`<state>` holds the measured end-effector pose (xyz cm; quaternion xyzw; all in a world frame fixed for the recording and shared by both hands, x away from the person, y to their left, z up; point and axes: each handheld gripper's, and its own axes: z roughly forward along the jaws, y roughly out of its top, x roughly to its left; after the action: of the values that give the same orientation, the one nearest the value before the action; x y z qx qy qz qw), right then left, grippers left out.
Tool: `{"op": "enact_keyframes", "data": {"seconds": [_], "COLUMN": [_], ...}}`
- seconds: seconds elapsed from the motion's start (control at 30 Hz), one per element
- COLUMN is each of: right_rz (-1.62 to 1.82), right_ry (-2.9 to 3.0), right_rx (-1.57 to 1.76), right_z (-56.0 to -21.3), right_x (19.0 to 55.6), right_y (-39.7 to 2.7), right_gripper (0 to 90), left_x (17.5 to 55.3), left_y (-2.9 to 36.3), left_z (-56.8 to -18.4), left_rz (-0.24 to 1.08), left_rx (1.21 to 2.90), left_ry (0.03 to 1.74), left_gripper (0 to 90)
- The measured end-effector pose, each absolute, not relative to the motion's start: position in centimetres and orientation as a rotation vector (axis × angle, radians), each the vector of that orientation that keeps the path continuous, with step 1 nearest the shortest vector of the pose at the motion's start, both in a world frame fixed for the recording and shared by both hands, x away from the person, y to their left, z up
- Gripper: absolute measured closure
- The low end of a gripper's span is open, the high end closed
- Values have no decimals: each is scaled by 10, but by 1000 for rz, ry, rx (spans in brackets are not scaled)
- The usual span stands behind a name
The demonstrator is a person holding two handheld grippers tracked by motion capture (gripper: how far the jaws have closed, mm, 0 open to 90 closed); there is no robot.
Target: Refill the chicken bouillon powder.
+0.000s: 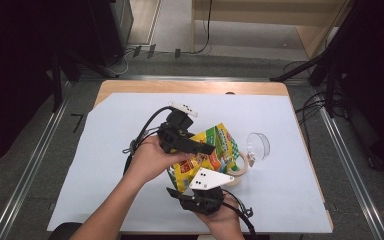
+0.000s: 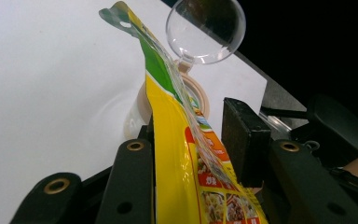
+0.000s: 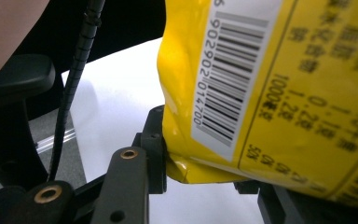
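Wide free lane over left and far parts of white sheet (image 1: 115, 150) on counter (image 1: 130, 86). Right of centre crowded: yellow-green snack pouch (image 1: 207, 155) held up between left tongs (image 1: 207, 148) and right tongs (image 1: 177, 192), blocking passage there. Behind pouch, jar with beige rim (image 1: 240, 167) and hinged clear lid (image 1: 258, 145) swung open, obstructing approach from right. Narrow strip free along right sheet edge.

1. High view: above the person's side, facing forward and down over the whole bench (image 1: 130, 150).
2. Both gripper views: riding the tongs, very close to the yellow packet (image 2: 177, 154), which all three views share.
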<state>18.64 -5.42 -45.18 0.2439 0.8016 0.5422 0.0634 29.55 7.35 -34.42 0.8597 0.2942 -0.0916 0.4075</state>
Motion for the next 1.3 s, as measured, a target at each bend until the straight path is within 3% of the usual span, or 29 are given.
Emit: {"op": "enact_keyframes", "data": {"seconds": [0.6, 0.97, 1.2, 1.3], "right_rz": [1655, 1649, 1662, 1621], "right_ry": [2411, 2409, 2437, 2434], "right_rx": [773, 763, 704, 667], "right_z": [-453, -452, -446, -439], "right_x": [189, 191, 196, 199], "right_y": [-52, -53, -50, -48], "right_gripper": [656, 649, 629, 667], "left_x": [298, 298, 309, 315], "left_y": [72, 69, 62, 59], "left_z": [-344, -340, -328, -322], "left_rz": [-245, -191, -238, -245], "left_rx": [2179, 2167, 2212, 2218], "left_ry": [810, 851, 888, 889], "left_gripper": [649, 801, 815, 813]}}
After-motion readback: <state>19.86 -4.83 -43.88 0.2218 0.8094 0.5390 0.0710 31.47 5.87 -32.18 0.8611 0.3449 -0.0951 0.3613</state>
